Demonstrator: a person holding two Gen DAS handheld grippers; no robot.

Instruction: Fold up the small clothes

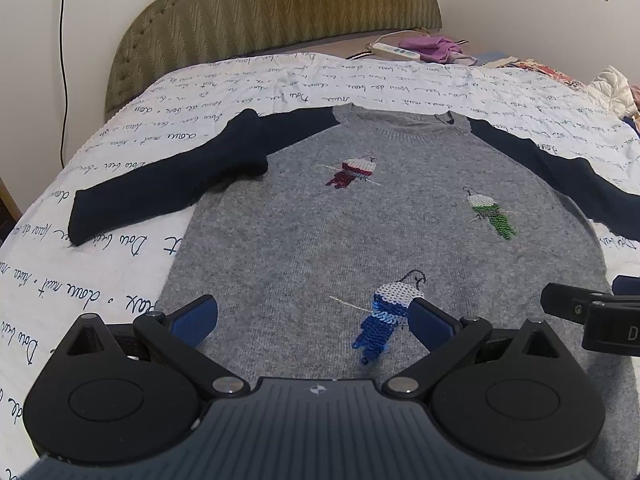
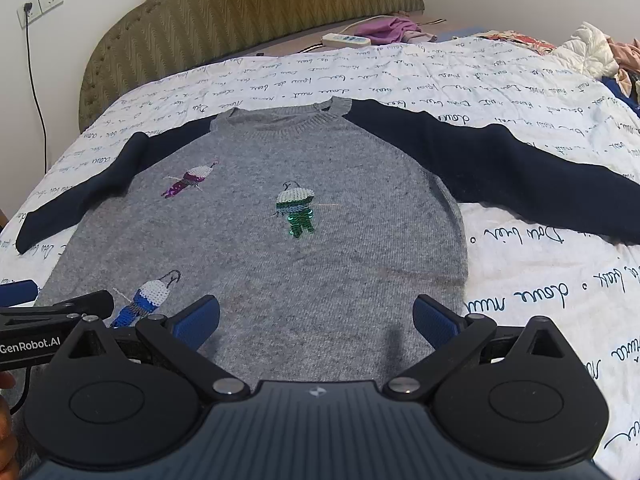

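Looking down both wrist views, you've got the small grey knit sweater with navy sleeves (image 1: 304, 216) lying front-up and flat on the white bedspread printed with cursive script (image 1: 120, 264). Your left gripper (image 1: 314, 322) hangs over the hem, jaws spread wide, nothing between its blue ribbed pads (image 1: 196, 320). The blue sequin parrot (image 1: 386, 314) sits just inside its right pad. Your right gripper (image 2: 316, 322) is also spread wide and empty, over the hem nearer the sweater's right side seam. The sleeve on the left (image 1: 160, 184) is bent at the elbow, its upper part doubled onto the chest; the other sleeve (image 2: 500, 168) runs straight out across the bedspread. The green sequin parrot (image 2: 298, 210) and maroon sequin parrot (image 1: 352, 172) are face up. An olive quilted headboard (image 1: 276, 12) is behind, with a white power strip (image 1: 396, 51) by purple cloth (image 1: 434, 47).
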